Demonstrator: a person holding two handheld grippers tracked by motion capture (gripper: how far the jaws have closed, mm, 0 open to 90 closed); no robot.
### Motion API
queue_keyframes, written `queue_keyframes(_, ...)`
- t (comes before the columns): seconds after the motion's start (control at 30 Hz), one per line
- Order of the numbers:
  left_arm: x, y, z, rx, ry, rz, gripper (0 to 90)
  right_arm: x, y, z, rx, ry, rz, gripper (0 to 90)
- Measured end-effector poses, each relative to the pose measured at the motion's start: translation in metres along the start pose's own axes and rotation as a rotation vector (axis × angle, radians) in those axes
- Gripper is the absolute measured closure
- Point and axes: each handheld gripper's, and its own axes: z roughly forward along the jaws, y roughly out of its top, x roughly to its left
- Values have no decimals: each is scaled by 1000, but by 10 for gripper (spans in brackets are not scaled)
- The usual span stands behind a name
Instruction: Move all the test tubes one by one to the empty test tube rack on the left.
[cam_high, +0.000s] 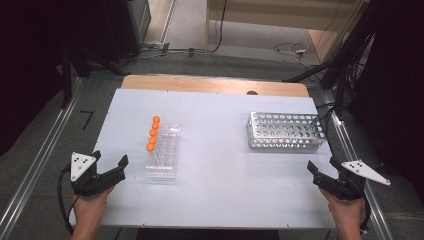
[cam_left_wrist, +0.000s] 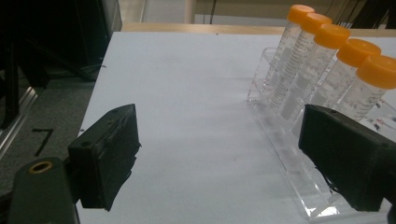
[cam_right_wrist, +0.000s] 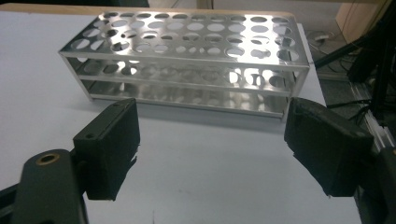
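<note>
Both grippers (cam_high: 110, 165) (cam_high: 322, 166) low, wide-jawed, at table's (cam_high: 215, 175) near corners

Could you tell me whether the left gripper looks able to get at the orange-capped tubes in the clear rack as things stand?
Probably yes: the left gripper stands open beside the clear rack, with bare table between them and the orange-capped tubes upright and unobstructed.

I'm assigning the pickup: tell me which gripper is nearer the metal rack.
Right. The right gripper sits just below the metal rack at the table's right edge, jaws open toward it. The left gripper is across the table, beside the orange-capped tubes.
</note>
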Motion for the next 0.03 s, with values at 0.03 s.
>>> queue_keyframes(0.03,0,0,0,4,-1,-1,126,-2,-1,0,1,-3,4,166)
